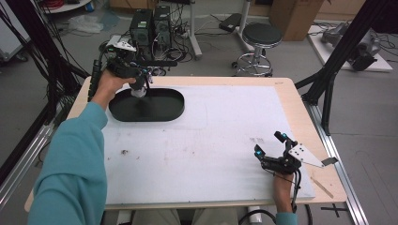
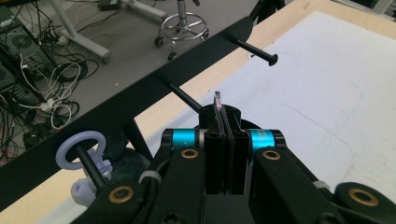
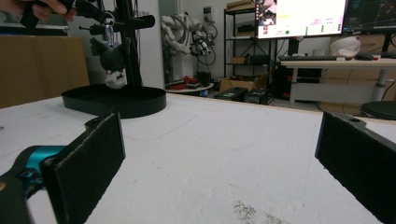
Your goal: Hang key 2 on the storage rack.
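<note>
A black oval base (image 1: 162, 107) at the table's far left carries a post with a black crossbar (image 2: 140, 91) and thin pegs (image 2: 254, 50). My left gripper (image 1: 144, 76) is up at the crossbar, shut on a thin silver ring (image 2: 217, 99) seen edge-on between its jaws (image 2: 225, 116). A lavender ring (image 2: 70, 149) hangs on the peg beside it. In the right gripper view a dark grey and white plush toy (image 3: 113, 65) dangles under the bar by a silver ring (image 3: 108, 30). My right gripper (image 1: 270, 144) rests open low over the white mat (image 3: 219, 140), holding nothing.
A white mat (image 1: 202, 140) covers most of the wooden table (image 1: 286, 93). A stool (image 1: 260, 40), computer cases (image 1: 150, 26) and cables stand on the floor beyond the far edge. Black frame posts (image 1: 328, 79) rise at the right.
</note>
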